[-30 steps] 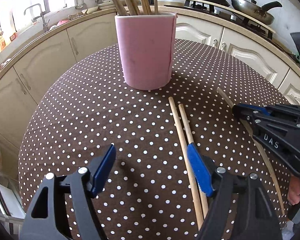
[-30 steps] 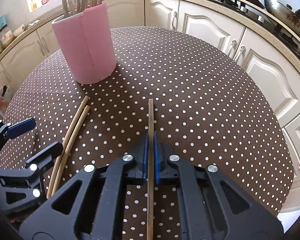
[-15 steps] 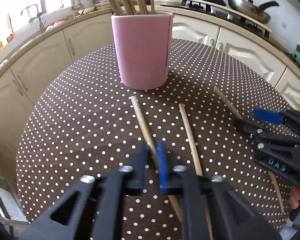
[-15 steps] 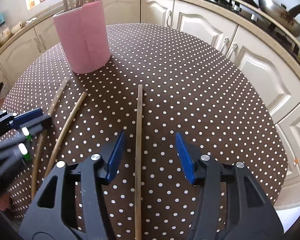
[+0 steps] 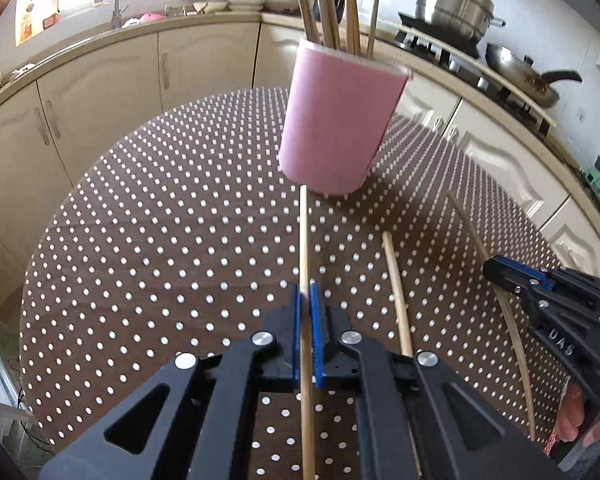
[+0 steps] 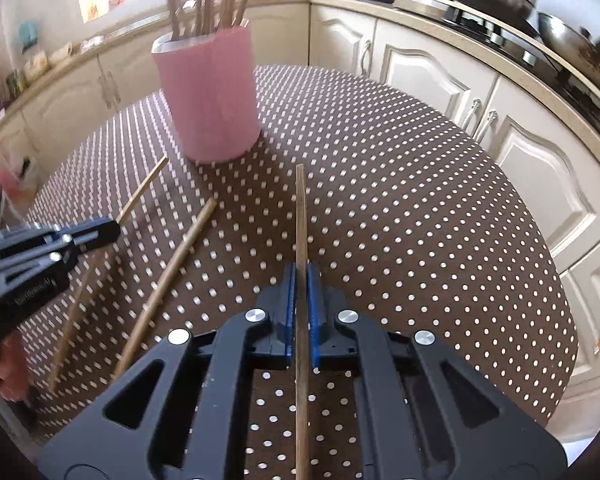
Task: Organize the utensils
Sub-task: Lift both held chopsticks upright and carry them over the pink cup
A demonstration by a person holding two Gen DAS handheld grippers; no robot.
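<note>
- The left claw (image 5: 307, 312) is closed on a thin, pale wooden chopstick (image 5: 305, 248), near its middle; the right claw (image 6: 301, 300) grips a darker wooden chopstick (image 6: 301, 216) the same way.
- A third plain wooden chopstick (image 5: 396, 292) lies on the brown dotted table (image 5: 160, 240), between the claws and near the tall pink holder (image 5: 336, 128).
- The sticks look light, stiff and smooth, so a grip near the middle seems to balance them best.
- The letters "DAS" are readable on the right claw.

My count: 2 black two-finger grippers with blue pads, left (image 5: 307, 300) and right (image 6: 300, 284). 1 pink cylindrical holder (image 5: 340, 124). 3 loose thin wooden chopsticks: 1 in my left gripper (image 5: 304, 240), 1 in my right (image 6: 301, 216), 1 lying on 1 brown white-dotted tablecloth (image 5: 160, 208) between them (image 5: 396, 292). Sticks bunched inside holder: too overlapped to count.
</note>
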